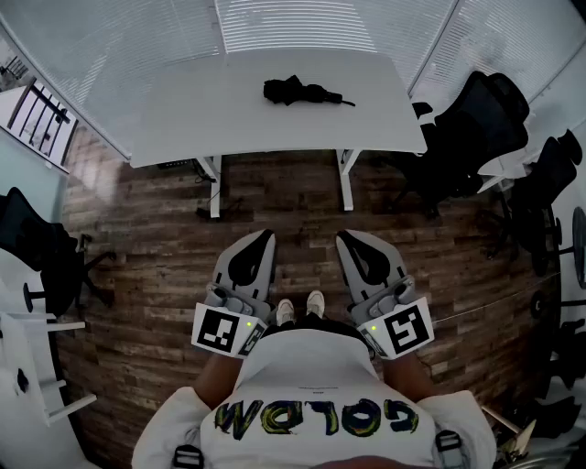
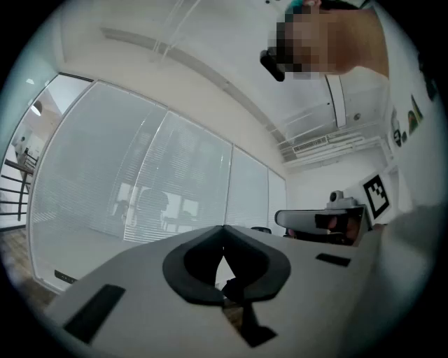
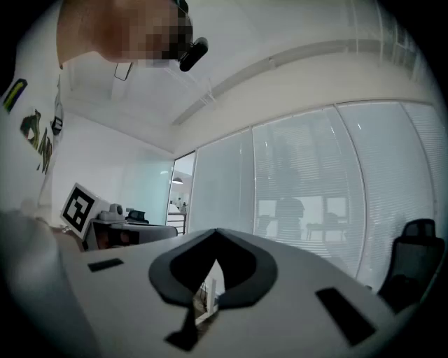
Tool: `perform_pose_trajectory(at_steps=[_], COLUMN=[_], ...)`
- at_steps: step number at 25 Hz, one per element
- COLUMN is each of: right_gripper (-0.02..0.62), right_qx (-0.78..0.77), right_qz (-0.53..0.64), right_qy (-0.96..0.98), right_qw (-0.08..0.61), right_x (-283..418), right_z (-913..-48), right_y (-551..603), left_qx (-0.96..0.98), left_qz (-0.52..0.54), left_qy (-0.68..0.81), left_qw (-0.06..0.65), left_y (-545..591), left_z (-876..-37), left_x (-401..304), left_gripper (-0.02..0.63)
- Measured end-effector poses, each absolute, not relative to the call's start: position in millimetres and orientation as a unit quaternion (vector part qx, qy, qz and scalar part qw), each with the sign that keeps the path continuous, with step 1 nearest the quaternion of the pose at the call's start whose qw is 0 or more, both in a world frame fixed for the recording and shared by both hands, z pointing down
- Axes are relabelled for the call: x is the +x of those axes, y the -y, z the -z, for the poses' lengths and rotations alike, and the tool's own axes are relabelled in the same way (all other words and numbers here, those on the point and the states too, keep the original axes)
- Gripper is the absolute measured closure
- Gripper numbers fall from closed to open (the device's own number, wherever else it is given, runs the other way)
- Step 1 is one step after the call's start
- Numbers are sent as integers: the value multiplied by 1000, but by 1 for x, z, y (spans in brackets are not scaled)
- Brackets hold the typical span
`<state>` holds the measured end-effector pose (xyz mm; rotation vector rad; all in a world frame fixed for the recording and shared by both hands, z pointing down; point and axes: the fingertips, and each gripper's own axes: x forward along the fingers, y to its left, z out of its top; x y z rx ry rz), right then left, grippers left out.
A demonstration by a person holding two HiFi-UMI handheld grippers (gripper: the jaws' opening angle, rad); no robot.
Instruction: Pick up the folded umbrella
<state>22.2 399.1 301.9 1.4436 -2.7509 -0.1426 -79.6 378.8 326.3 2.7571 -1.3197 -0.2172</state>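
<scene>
The folded umbrella (image 1: 302,92), black with a short strap end, lies on the far part of a white table (image 1: 183,110). It appears in neither gripper view. Both grippers are held close to the person's body, well short of the table and over the wooden floor. My left gripper (image 1: 267,236) (image 2: 223,228) has its jaw tips together with nothing between them. My right gripper (image 1: 342,237) (image 3: 215,231) is likewise shut and empty. Both point level toward the glass wall.
Black office chairs (image 1: 476,119) stand to the right of the table, and another chair (image 1: 37,247) is at the left. A glass wall with blinds (image 1: 293,23) runs behind the table. Wooden floor (image 1: 293,211) separates the person's shoes (image 1: 300,307) from the table.
</scene>
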Motion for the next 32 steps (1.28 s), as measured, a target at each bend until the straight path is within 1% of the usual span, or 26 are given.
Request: perform_pose_trajectory(at_steps=[7, 19, 26, 32], right_gripper=[584, 584, 584, 584], right_qx=[457, 450, 442, 434], right_qz=[51, 45, 40, 43], right_qy=[888, 892, 896, 900], right_qw=[-1, 1, 1, 2], right_x=[42, 113, 118, 101], right_z=[-300, -308, -311, -311], right_y=[-396, -365, -343, -312], left_qx=[900, 897, 892, 891], left_qz=[68, 62, 56, 60], left_qy=[430, 437, 447, 449], left_qw=[31, 23, 34, 33], left_y=[-374, -347, -328, -293], left_z=[-324, -328, -337, -336], left_x=[-57, 14, 18, 4], left_gripper=[597, 597, 597, 597])
